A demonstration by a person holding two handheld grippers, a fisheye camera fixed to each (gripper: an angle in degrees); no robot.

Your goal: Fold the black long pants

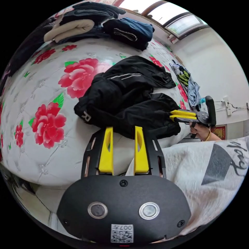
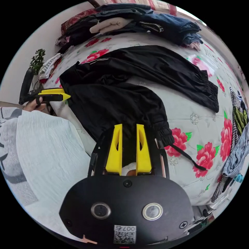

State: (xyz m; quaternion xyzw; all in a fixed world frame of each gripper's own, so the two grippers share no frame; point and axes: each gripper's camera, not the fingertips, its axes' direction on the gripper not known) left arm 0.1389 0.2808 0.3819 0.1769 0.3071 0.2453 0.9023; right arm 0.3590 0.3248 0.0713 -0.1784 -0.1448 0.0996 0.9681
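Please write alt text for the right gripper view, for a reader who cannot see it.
Black long pants lie spread on a flowered bedspread, with the right gripper open over one leg. The left gripper is at the waist end; folded clothes are stacked behind.

black long pants point(image 2: 129, 85), crumpled, legs splayed

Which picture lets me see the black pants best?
The right gripper view. There the black pants lie spread across the flowered bed, and you can follow both legs down to their cuffs. In the left gripper view the pants look bunched into a heap, so their shape is hard to make out.
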